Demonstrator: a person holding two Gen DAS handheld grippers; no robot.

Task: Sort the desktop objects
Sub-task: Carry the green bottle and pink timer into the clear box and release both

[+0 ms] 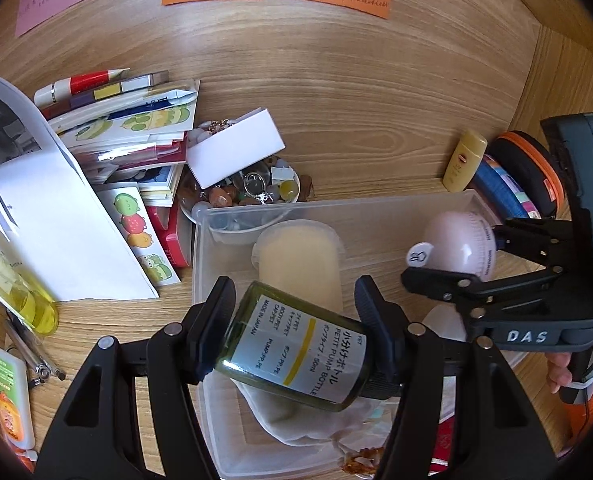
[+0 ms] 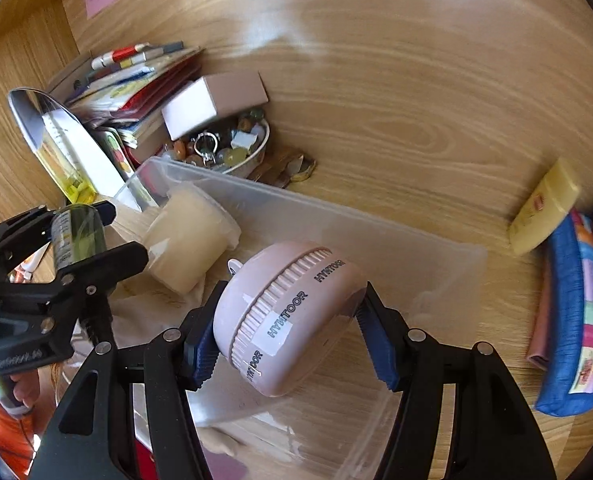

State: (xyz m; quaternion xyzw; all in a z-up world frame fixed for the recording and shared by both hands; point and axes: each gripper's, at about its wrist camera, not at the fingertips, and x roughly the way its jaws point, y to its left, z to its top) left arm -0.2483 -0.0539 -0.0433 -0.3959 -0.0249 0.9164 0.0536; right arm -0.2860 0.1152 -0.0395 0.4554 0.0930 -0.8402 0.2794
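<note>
My left gripper is shut on a green pump bottle with a white label, held tilted above the clear plastic bin. My right gripper is shut on a pale pink round device marked HYNTOOR, also above the bin. In the left wrist view the right gripper and the pink device hang over the bin's right side. In the right wrist view the left gripper and the bottle are at the left. A cream tub and a white cloth pouch lie in the bin.
Behind the bin stand a bowl of stones with a white box on it, a stack of sticker sheets and cards, and white papers. A yellow tube and a blue pouch lie right. An orange-green tube lies front left.
</note>
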